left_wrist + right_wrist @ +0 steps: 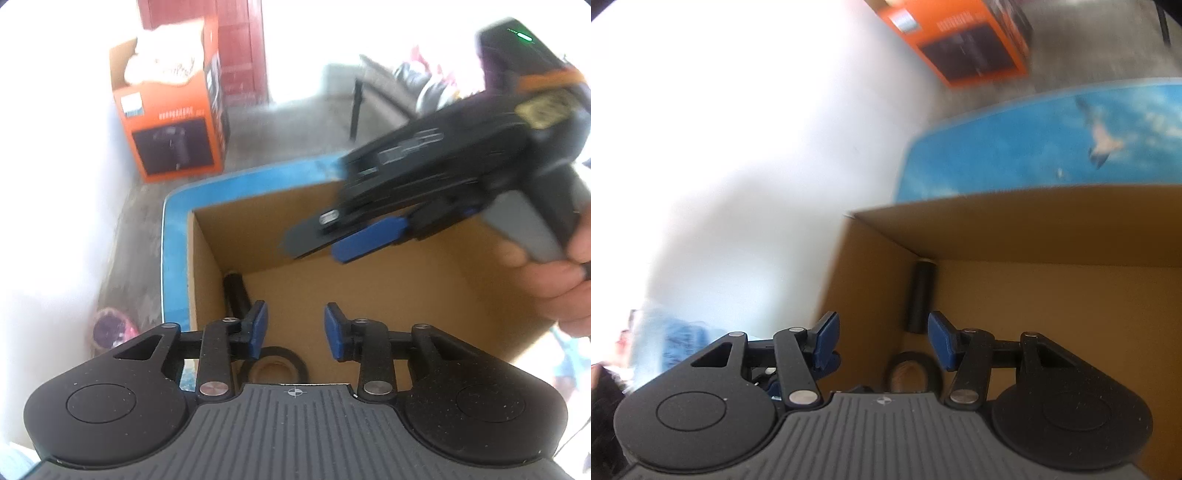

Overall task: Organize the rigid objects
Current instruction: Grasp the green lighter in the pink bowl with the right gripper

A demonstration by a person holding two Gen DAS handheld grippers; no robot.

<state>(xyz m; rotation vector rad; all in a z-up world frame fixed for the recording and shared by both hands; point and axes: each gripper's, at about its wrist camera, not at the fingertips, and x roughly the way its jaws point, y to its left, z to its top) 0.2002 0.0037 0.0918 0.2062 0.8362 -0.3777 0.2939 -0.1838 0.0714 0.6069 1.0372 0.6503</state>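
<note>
box [207, 236]: 1 black tube [236, 291], 1 tape roll [273, 365] | left hand-held gripper [295, 328] spread, empty | right hand-held gripper [882, 341] spread, empty

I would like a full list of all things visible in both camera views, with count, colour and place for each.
cardboard box: one, brown, open, on the blue surface
black cylinder: one, black, inside the box along its left wall, reaching the far corner
tape roll: one, black, on the box floor, near side
blue surface: one, blue with a bird picture, under the box
orange carton: one, orange, on the floor beyond
red door: one, red, far background
left gripper: one, black with blue pads, open, empty, over the box
right gripper: one, same colours, open, empty
hand: one, holding the right gripper's handle
</note>
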